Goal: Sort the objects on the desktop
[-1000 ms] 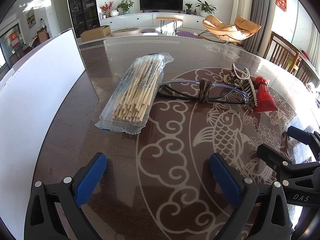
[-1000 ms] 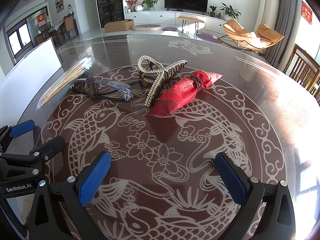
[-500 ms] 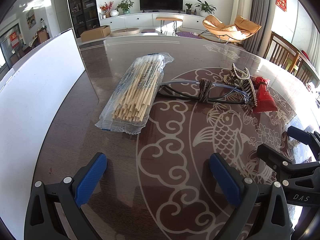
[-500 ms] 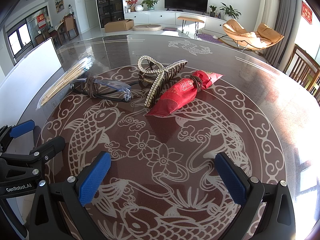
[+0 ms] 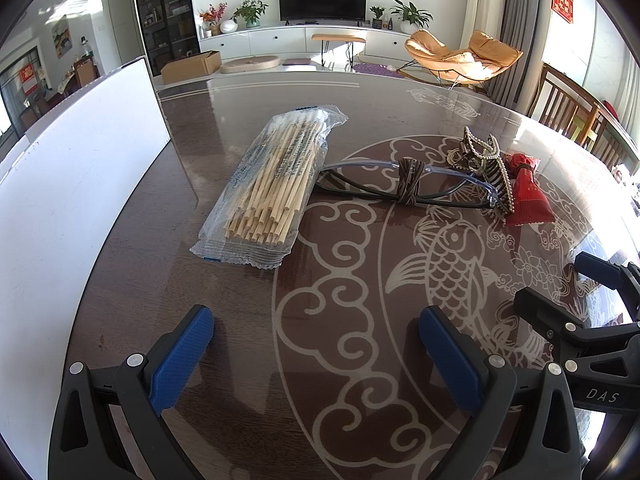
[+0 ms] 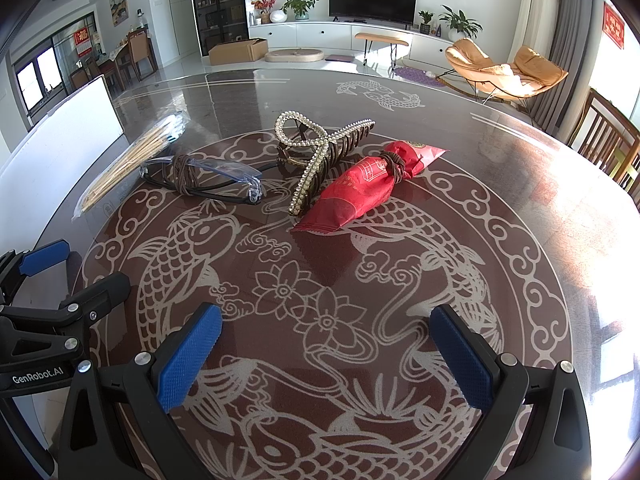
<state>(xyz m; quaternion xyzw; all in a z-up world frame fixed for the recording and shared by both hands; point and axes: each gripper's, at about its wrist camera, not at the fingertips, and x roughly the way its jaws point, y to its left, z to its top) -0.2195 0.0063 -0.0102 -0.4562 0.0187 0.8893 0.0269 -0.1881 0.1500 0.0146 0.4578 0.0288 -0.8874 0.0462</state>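
Note:
A clear bag of wooden chopsticks (image 5: 276, 184) (image 6: 132, 160) lies on the dark patterned table, far left of the group. Right of it lie clear glasses (image 5: 404, 184) (image 6: 204, 178) with a brown hair tie wound round them. A pearl-studded claw hair clip (image 5: 484, 164) (image 6: 320, 152) rests beside a red packet (image 5: 528, 196) (image 6: 368, 184) tied with another brown band. My left gripper (image 5: 316, 344) hovers open near the table's front, short of the chopsticks. My right gripper (image 6: 326, 344) is open too, in front of the red packet. Both hold nothing.
A white board (image 5: 68, 184) (image 6: 60, 136) stands along the table's left side. The round table (image 6: 500, 152) has koi and cloud patterns under glass. Wooden chairs (image 5: 568, 108) stand past its right edge. Each gripper shows at the edge of the other's view.

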